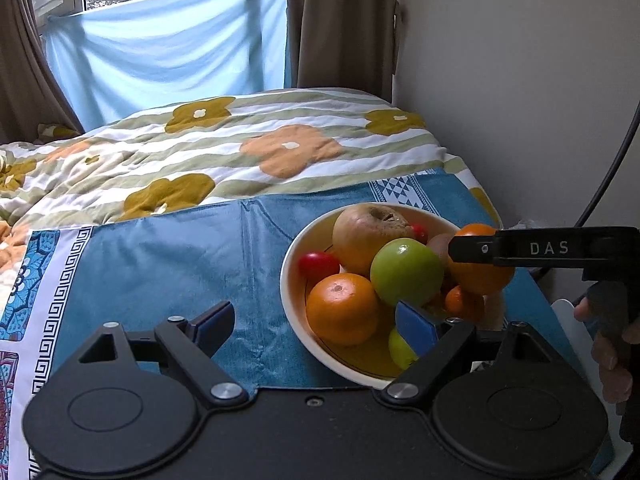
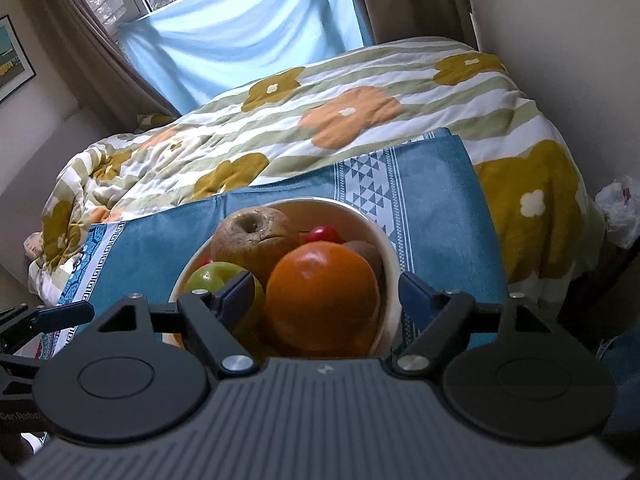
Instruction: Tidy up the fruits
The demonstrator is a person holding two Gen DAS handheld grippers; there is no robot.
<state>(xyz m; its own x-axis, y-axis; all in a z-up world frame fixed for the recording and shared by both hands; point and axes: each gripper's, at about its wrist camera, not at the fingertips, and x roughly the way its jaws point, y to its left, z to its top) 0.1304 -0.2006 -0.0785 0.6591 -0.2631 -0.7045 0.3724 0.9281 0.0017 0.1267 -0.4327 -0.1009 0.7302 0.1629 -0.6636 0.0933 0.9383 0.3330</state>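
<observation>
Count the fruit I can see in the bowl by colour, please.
Left wrist view:
Orange: 3
Green: 2
Red: 2
Brownish: 2, an apple and one mostly hidden
Total: 9 visible; more may be hidden.

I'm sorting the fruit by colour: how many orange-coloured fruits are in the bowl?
3. A large one at the bowl's near-left, another large one at its right edge by the right tongs, and a small one below it. More may be hidden underneath.
</observation>
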